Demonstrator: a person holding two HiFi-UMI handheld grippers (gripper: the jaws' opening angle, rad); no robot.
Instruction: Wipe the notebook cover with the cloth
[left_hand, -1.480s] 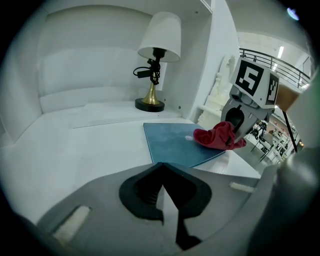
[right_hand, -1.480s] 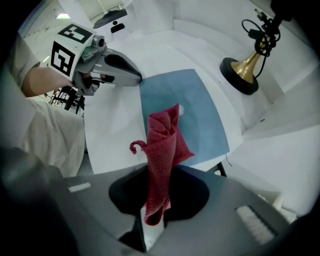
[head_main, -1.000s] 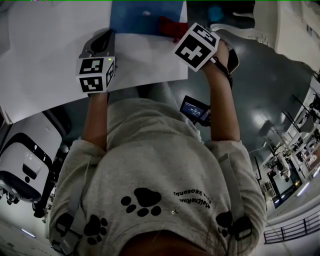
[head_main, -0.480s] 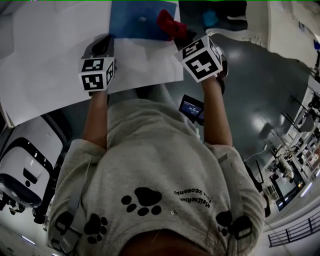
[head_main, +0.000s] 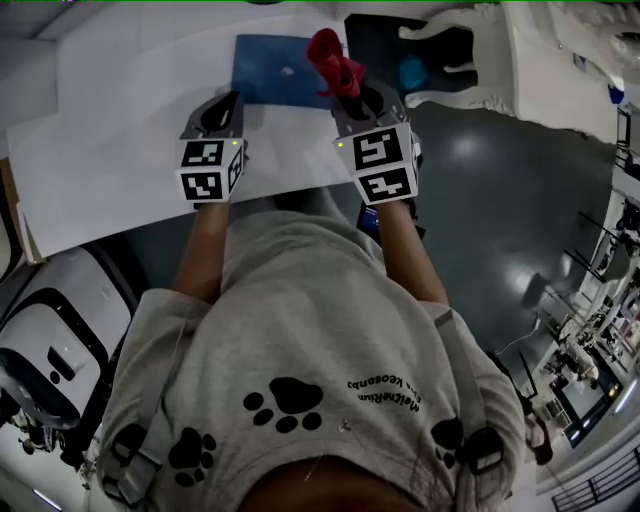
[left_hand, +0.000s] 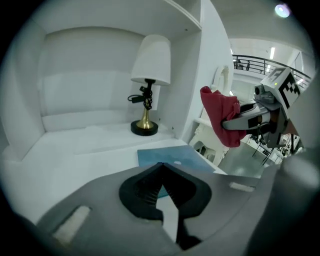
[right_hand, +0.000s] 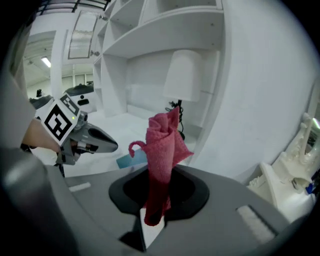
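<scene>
1. Person, seen in the head view: grey shirt (head_main: 300, 350) with black paw prints. Both forearms reach forward, one gripper in each hand.
2. Left gripper (head_main: 230, 100): marker cube at the rear. Jaws pressed together with nothing between them, as its own view shows (left_hand: 161, 167). It is held low over the white desk (head_main: 120, 150), its tip just short of the notebook's near left corner.
3. Right gripper (head_main: 345, 95): jaws pinched on the red cloth (right_hand: 162, 145), which stands up from them in a bunched, twisted fold. The left gripper view shows this gripper (left_hand: 227, 124) raised off the desk, with the cloth (left_hand: 220, 117) clear of the cover.
4. Notebook (head_main: 275, 70): blue cover, lying flat and closed on the desk near its right edge, with a small pale mark near the middle. The cloth (head_main: 330, 60) sits over its right edge in the head view.
5. Table lamp (left_hand: 150, 65): white shade, brass stem, dark round base, standing in the white alcove beyond the notebook (left_hand: 170, 156).
</scene>
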